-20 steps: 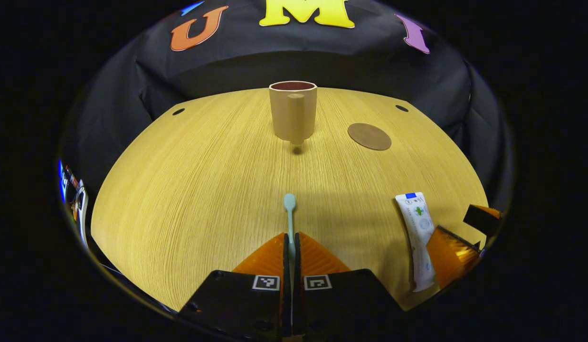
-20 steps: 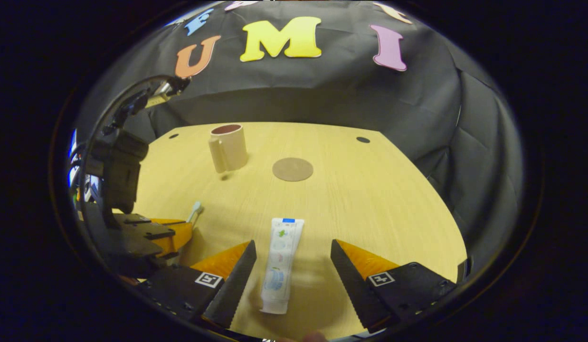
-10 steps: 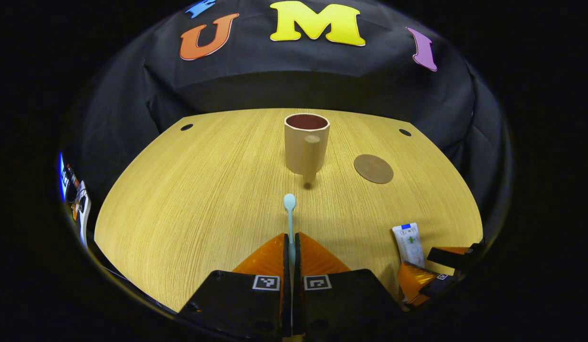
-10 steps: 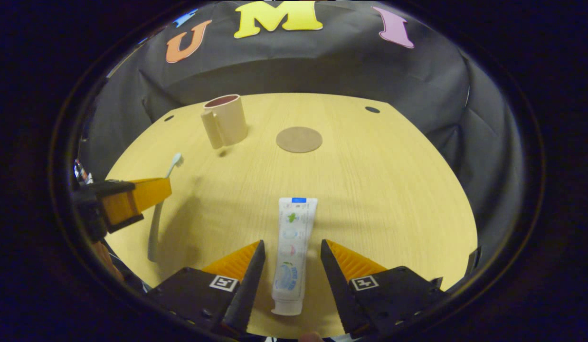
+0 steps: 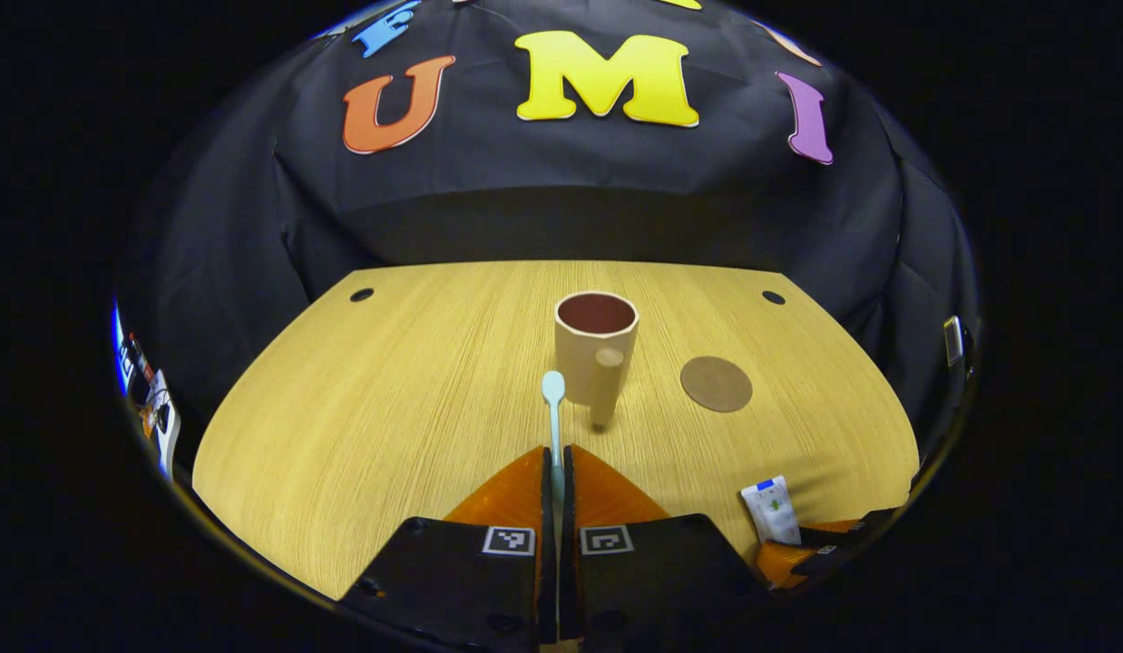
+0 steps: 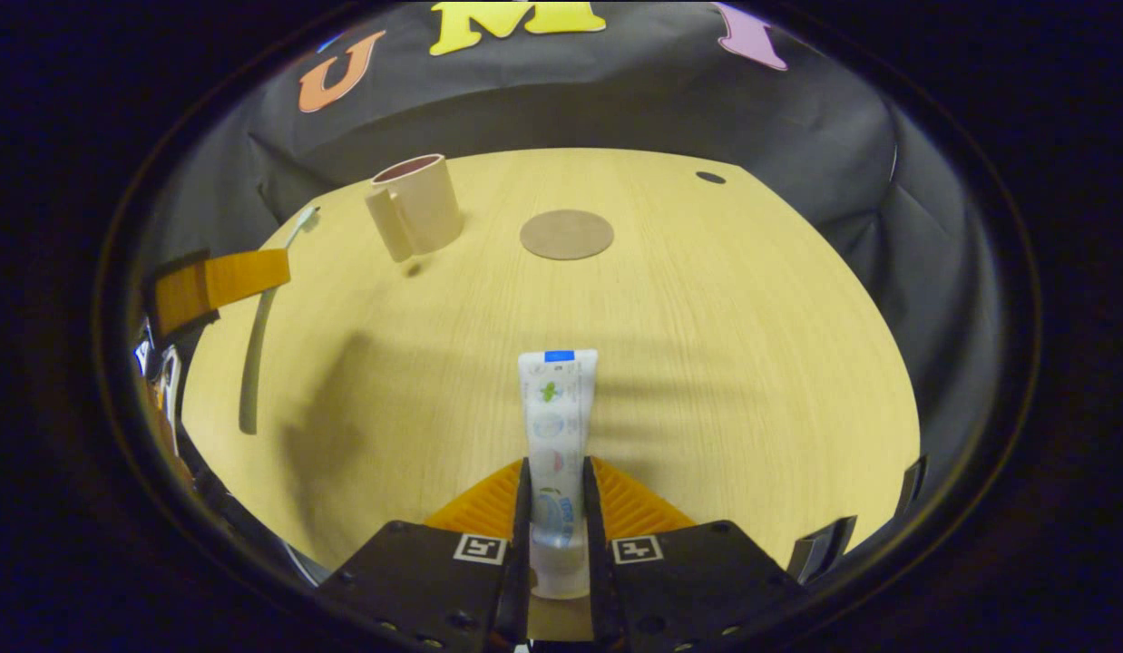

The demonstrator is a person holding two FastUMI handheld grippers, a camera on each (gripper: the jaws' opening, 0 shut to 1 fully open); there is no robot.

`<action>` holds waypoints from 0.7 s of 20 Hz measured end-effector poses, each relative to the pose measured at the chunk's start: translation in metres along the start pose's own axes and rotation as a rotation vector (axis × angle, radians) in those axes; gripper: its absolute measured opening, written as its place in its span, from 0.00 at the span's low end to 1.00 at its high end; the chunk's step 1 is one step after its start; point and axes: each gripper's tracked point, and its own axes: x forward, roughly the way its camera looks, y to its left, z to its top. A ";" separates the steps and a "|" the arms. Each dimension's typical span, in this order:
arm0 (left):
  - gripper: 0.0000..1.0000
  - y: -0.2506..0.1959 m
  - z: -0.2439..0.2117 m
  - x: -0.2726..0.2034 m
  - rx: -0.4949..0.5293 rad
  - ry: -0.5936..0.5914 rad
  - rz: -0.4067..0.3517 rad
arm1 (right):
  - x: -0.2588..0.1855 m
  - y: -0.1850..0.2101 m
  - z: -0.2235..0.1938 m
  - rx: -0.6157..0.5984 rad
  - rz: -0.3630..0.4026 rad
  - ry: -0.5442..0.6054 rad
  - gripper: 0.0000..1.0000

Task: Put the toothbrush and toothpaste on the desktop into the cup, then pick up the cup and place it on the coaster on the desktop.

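My left gripper [image 5: 556, 456] is shut on the handle of a pale green toothbrush [image 5: 552, 390], whose head points at the beige handled cup [image 5: 596, 349] just beyond it. In the right gripper view the toothbrush [image 6: 258, 336] hangs above the table from the left gripper [image 6: 273, 270], left of the cup [image 6: 416, 204]. My right gripper [image 6: 554, 470] is shut on the lower part of the white toothpaste tube [image 6: 556, 408], which lies flat on the wood. The round brown coaster [image 6: 566, 234] sits right of the cup; in the left gripper view the coaster [image 5: 716, 383] is on the cup's right too.
The wooden desktop [image 6: 752, 363] has small dark holes near its far corners [image 6: 709, 178]. Black cloth walls close in the back and sides. In the left gripper view the toothpaste [image 5: 770, 508] and right gripper [image 5: 793, 551] sit at the desktop's [image 5: 344, 408] lower right edge.
My right gripper has closed from wide open onto the toothpaste tube. The left gripper has risen with the toothbrush and drawn nearer the cup.
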 end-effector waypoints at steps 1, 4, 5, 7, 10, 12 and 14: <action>0.04 -0.001 0.010 0.000 0.005 -0.026 -0.006 | -0.002 0.000 0.002 0.006 0.006 -0.007 0.28; 0.04 -0.001 0.039 0.003 0.007 -0.113 -0.023 | -0.016 0.003 0.016 0.006 0.033 -0.056 0.19; 0.04 -0.002 0.054 0.006 0.001 -0.151 -0.030 | -0.018 0.005 0.023 0.000 0.041 -0.072 0.19; 0.04 -0.003 0.086 0.015 -0.012 -0.236 -0.043 | -0.027 0.007 0.036 -0.011 0.055 -0.104 0.19; 0.04 0.001 0.134 0.028 -0.016 -0.380 -0.059 | -0.047 0.005 0.055 -0.018 0.065 -0.151 0.19; 0.04 0.003 0.159 0.036 -0.017 -0.456 -0.066 | -0.056 0.000 0.063 -0.017 0.064 -0.168 0.17; 0.04 0.003 0.182 0.044 -0.026 -0.529 -0.074 | -0.061 -0.003 0.067 -0.012 0.062 -0.173 0.19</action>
